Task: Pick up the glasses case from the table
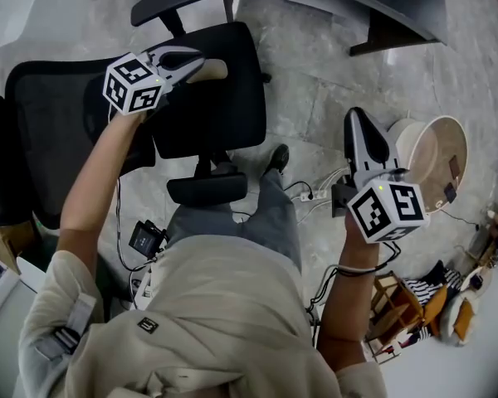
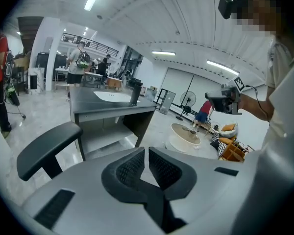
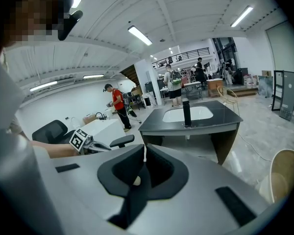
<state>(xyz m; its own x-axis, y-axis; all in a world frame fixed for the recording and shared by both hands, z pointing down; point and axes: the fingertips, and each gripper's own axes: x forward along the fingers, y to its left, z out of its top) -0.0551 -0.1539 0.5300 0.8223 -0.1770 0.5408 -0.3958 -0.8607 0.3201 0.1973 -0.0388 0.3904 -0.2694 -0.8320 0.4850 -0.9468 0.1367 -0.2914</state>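
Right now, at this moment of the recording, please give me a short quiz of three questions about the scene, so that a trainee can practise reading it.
1. True or false: the left gripper holds a glasses case.
2. In the head view, which thing stands closest to the right gripper? A. black office chair B. round beige table C. dark desk
3. Fill in: the jaws of both grippers are ____.
Key: 1 false, its jaws are shut on nothing. 2 B. 3 shut.
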